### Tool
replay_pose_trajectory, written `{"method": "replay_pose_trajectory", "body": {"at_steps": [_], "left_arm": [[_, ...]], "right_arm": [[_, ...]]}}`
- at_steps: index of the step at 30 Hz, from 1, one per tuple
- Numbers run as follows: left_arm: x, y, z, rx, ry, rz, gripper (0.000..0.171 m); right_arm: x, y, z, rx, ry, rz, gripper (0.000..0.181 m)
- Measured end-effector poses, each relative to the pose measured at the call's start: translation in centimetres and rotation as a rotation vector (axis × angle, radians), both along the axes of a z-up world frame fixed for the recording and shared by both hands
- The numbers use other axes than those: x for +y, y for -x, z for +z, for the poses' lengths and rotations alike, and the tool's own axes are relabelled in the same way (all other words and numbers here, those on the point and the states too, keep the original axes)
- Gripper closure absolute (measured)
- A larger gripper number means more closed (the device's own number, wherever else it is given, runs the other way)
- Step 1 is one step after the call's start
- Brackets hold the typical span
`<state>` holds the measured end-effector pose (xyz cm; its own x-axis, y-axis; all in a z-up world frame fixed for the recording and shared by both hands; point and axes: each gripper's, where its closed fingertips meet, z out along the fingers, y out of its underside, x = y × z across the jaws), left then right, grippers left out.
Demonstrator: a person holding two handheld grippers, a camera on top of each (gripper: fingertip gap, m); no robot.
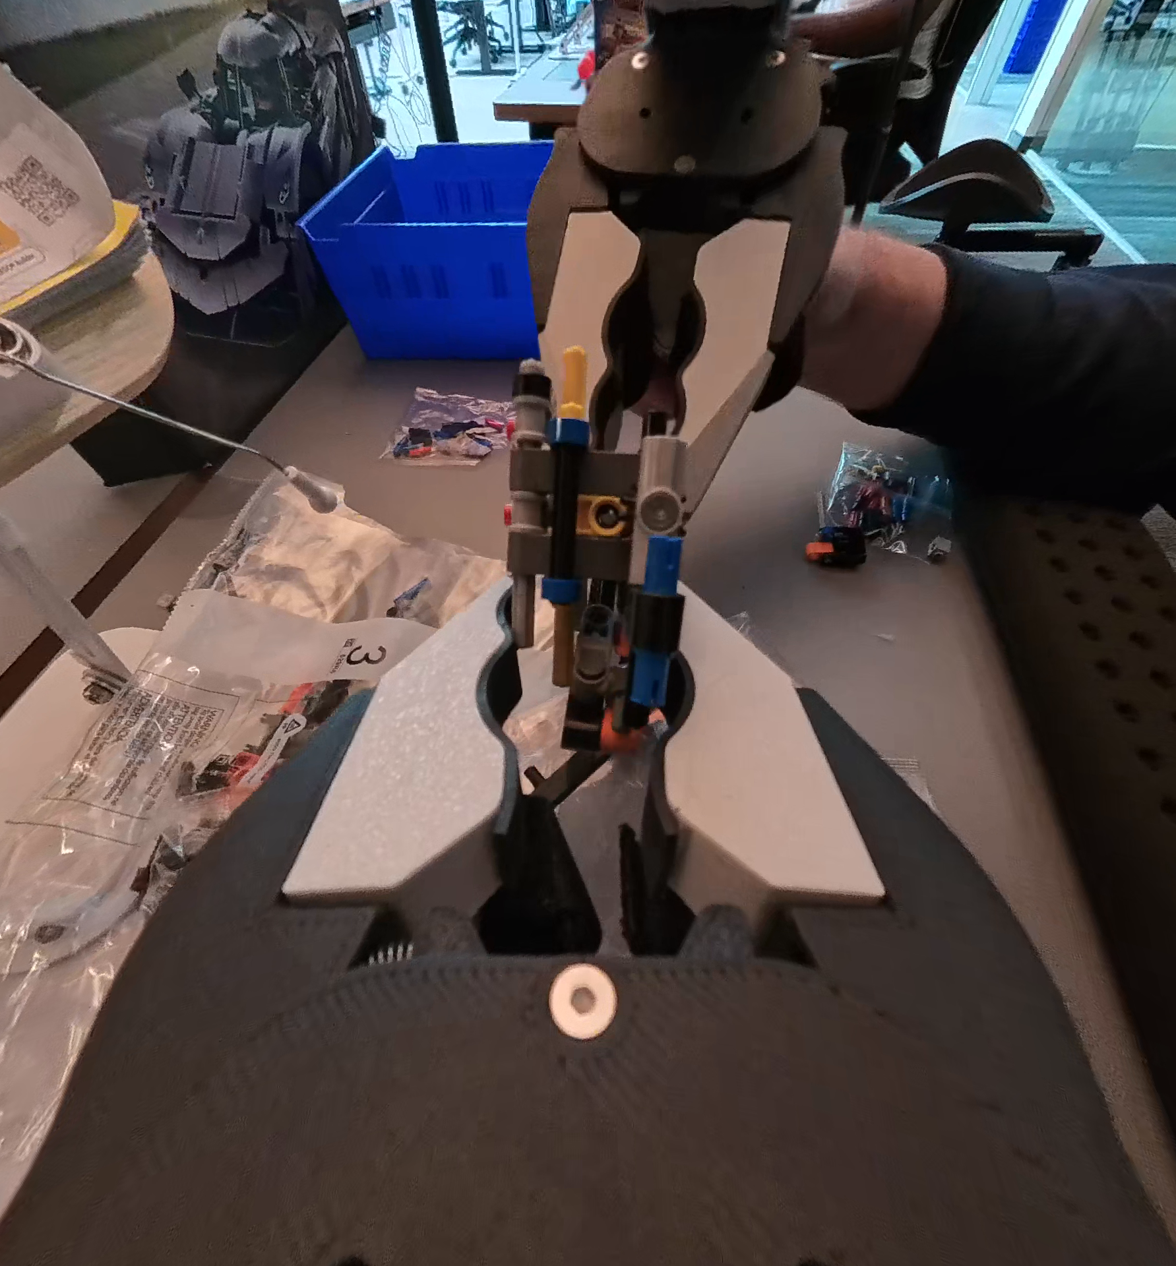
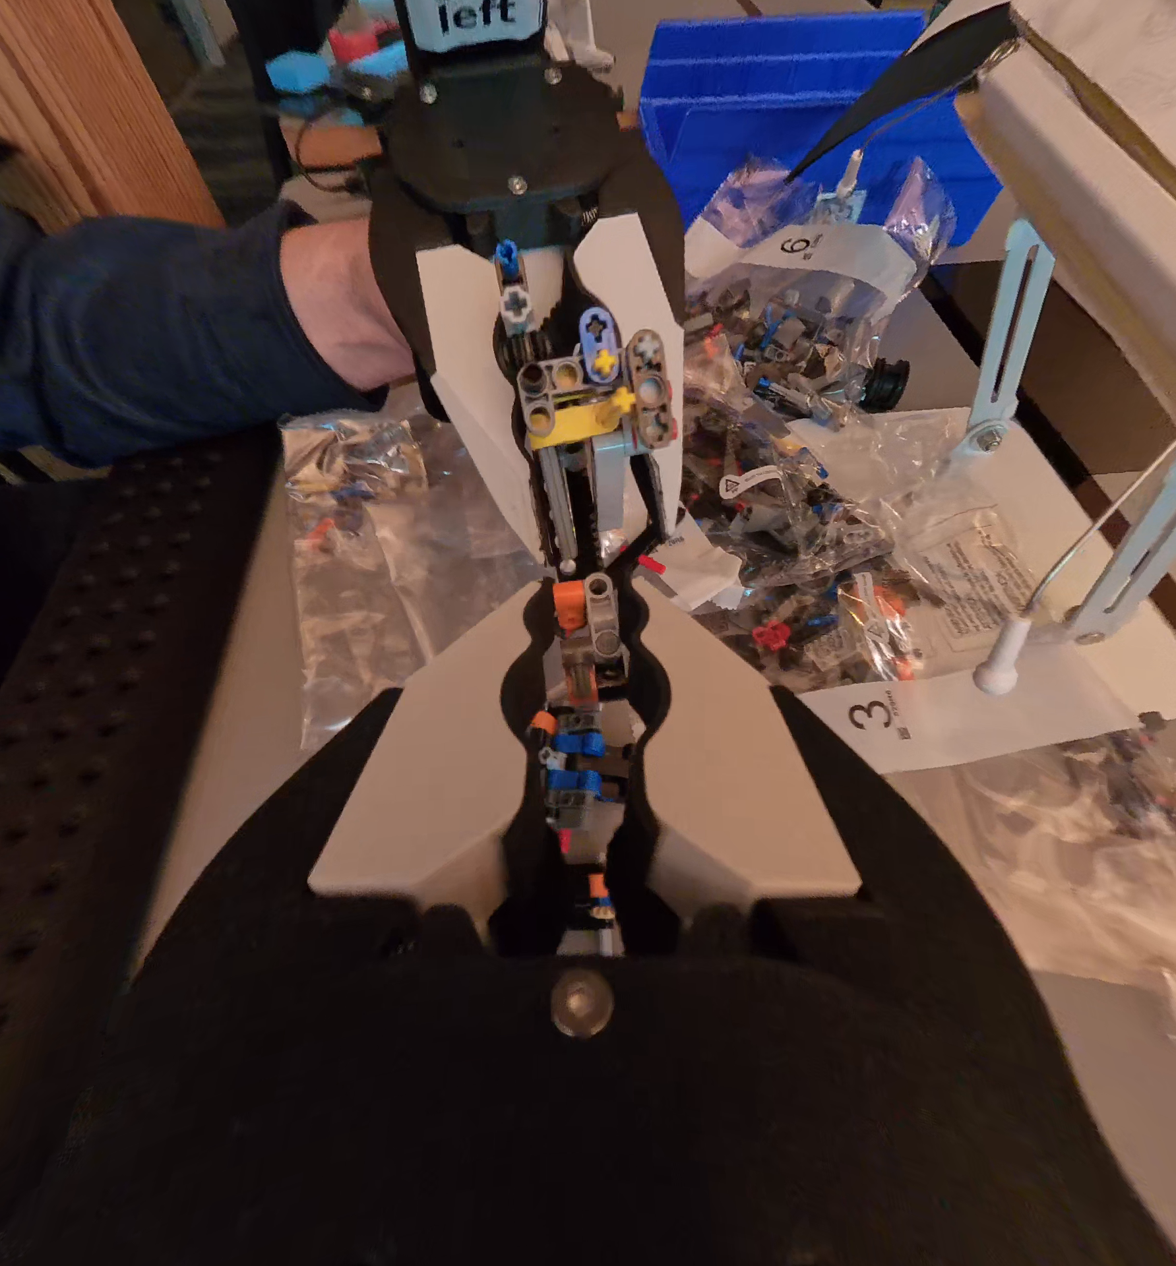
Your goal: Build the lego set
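Together, both tools on lego assembly (image 1: 595, 541).

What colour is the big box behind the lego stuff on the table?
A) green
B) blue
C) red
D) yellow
B: the box standing at the back of the table, behind the small bag of parts, is bright blue; the right wrist view shows the same blue box.
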<state>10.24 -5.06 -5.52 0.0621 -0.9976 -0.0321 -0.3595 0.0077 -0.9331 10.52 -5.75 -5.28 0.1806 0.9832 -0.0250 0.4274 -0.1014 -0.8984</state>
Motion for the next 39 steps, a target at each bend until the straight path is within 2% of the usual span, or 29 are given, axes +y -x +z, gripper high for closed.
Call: {"method": "replay_pose_trajectory", "body": {"at_steps": [6,11,16,22,27,34,37,39], "left_arm": [[0.0,0.0,0.0,0.012,-0.057,0.003,0.139],[0.0,0.0,0.1,0.015,-0.08,0.006,0.138],[0.1,0.0,-1.0,0.064,-0.061,0.004,0.138],[0.3,0.1,-1.2,0.077,-0.06,0.013,0.138],[0.2,0.1,-0.6,0.038,-0.039,0.005,0.137],[0.4,0.3,2.2,-0.153,0.091,0.004,0.132],[0.2,0.3,2.1,-0.151,0.117,-0.012,0.132],[0.4,0.3,1.9,-0.129,0.063,0.009,0.133]], "right_arm": [[-0.2,0.0,1.1,0.123,0.143,0.032,0.167],[-0.4,0.0,1.2,0.157,0.2,0.049,0.167],[-0.3,-0.1,-0.3,0.015,0.058,0.014,0.166],[0.0,-0.6,-0.5,-0.025,0.011,-0.004,0.163],[-0.2,-0.7,-0.1,-0.009,0.02,0.0,0.166],[-0.3,0.7,1.4,0.153,0.096,0.029,0.167],[-0.5,1.3,0.1,0.091,0.087,0.041,0.167],[-0.4,1.4,-0.3,0.066,0.07,0.029,0.167]]}}
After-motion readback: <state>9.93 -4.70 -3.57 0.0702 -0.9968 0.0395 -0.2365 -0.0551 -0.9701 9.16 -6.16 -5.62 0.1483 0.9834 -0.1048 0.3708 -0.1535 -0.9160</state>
